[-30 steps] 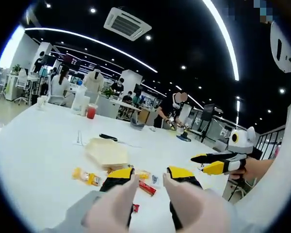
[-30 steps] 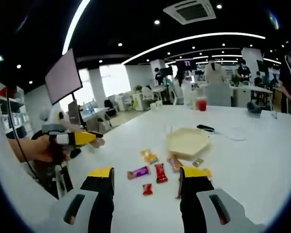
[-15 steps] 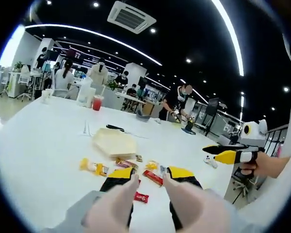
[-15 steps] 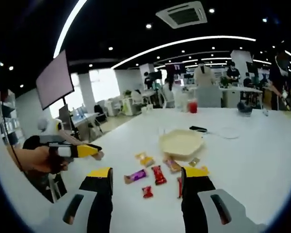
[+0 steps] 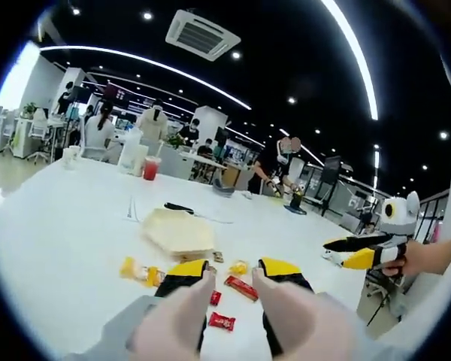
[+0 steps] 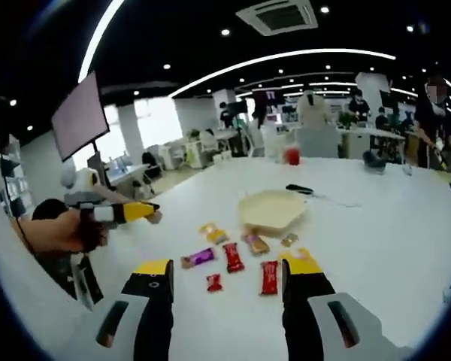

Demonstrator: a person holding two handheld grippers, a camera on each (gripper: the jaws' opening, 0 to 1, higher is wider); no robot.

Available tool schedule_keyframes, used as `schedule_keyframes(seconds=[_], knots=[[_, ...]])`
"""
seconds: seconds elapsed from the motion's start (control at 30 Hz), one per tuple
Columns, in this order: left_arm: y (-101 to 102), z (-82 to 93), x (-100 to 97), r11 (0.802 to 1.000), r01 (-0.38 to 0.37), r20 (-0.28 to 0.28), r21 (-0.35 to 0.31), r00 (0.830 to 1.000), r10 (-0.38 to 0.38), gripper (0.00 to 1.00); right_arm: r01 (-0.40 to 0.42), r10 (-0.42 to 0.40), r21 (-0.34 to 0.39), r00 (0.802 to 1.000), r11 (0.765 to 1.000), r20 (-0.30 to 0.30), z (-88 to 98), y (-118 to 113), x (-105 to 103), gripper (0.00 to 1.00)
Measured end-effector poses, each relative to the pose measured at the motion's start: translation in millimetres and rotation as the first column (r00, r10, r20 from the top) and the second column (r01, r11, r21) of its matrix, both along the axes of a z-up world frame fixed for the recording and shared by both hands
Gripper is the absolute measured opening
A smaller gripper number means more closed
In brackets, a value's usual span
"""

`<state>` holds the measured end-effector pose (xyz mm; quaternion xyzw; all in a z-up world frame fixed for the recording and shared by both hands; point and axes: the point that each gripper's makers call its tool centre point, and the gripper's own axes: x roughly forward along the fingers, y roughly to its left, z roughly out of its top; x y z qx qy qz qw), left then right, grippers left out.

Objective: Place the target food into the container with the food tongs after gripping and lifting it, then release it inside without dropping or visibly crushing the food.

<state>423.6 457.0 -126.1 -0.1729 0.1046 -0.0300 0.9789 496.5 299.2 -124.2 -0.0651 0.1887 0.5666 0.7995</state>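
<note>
Both grippers hover above a large white table point(image 6: 406, 248) in an open office, each with its jaws spread apart and nothing between them. In the right gripper view, the right gripper point(image 6: 227, 280) looks down its yellow-tipped jaws at a loose cluster of wrapped snacks lying on the table short of a shallow, pale hexagonal container point(image 6: 273, 210). A large red snack bar point(image 6: 270, 277) lies just beside the right jaw's tip, a second red bar point(image 6: 232, 256) sits nearer the container, a small red wrapped candy point(image 6: 214, 282) lies between the jaws' lines, a purple wrapped bar point(image 6: 198, 258) lies toward the table's left edge, a yellow packet point(image 6: 213, 233) and a brown-orange packet point(image 6: 255, 243) lie just before the container, and a tiny gold piece point(image 6: 289, 240) rests close to the container's rim. None of the food is inside the container. Beyond it lies a black object point(image 6: 300, 189), too small to identify, and a red drink cup point(image 6: 292, 156) stands near the far edge. The left gripper point(image 6: 146, 213), held in a hand point(image 6: 56, 229), reaches in over the table's left edge. In the left gripper view, the left gripper point(image 5: 233, 274) faces the same snacks and container point(image 5: 179, 232), and the right gripper point(image 5: 344, 252) shows off the table's right edge.
</note>
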Motion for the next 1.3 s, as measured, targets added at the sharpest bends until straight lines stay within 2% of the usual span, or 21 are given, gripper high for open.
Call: schedule_keyframes(seconds=[0.13, 0.23, 0.4, 0.53, 0.6, 0.67, 0.77, 0.83, 0.97, 1.23, 1.3], knots=[[0, -0.7, -2.4, 1.0, 0.0, 0.0, 0.017, 1.0, 0.0, 0.25, 0.034, -0.033, 0.04, 0.999, 0.999, -0.03, 7.9, 1, 2, 0.59], [2, -7.5, -5.1, 1.0, -0.015, -0.014, -0.002, 1.0, 0.015, 0.25, 0.051, -0.049, 0.035, 0.997, 0.998, -0.055, -3.6, 1, -5, 0.6], [-2, -20.9, -10.1, 0.998, 0.021, -0.04, 0.067, 0.999, -0.018, 0.26, 0.064, -0.062, 0.02, 0.994, 0.998, -0.085, -22.6, 1, -12, 0.59], [8, -18.7, -16.3, 0.998, -0.03, -0.023, 0.056, 0.999, 0.032, 0.26, 0.077, -0.073, 0.026, 0.987, 0.997, -0.141, -27.2, 6, -13, 0.59], [13, -16.6, -20.4, 0.998, -0.059, -0.021, 0.037, 0.998, 0.06, 0.26, 0.072, -0.067, 0.032, 0.988, 0.997, -0.137, -22.8, 10, -12, 0.59], [15, -18.5, -20.8, 0.996, -0.066, -0.008, 0.055, 0.998, 0.067, 0.26, 0.066, -0.061, 0.043, 0.991, 0.997, -0.119, -19.7, 14, -10, 0.59], [19, -35.6, -19.4, 0.995, -0.066, -0.06, 0.072, 0.996, 0.07, 0.26, 0.063, -0.059, 0.027, 0.993, 0.998, -0.107, -18.2, 19, -7, 0.6], [21, -37.5, -18.5, 0.995, -0.063, -0.064, 0.072, 0.996, 0.067, 0.26, 0.071, -0.067, 0.045, 0.994, 0.996, -0.088, -12.2, 18, -6, 0.6], [18, -40.3, -14.5, 0.992, -0.012, -0.077, 0.129, 0.997, 0.022, 0.26, 0.11, -0.105, 0.054, 0.99, 0.992, -0.096, -13.4, 10, -5, 0.59], [24, -50.8, -8.9, 0.985, -0.007, -0.108, 0.171, 0.994, 0.026, 0.26, 0.165, -0.16, 0.031, 0.98, 0.986, -0.122, -28.5, -13, -12, 0.59], [25, -56.5, -6.0, 0.982, 0.001, -0.119, 0.189, 0.993, 0.022, 0.27, 0.2, -0.193, 0.034, 0.97, 0.979, -0.145, -31.8, -20, -11, 0.59]])
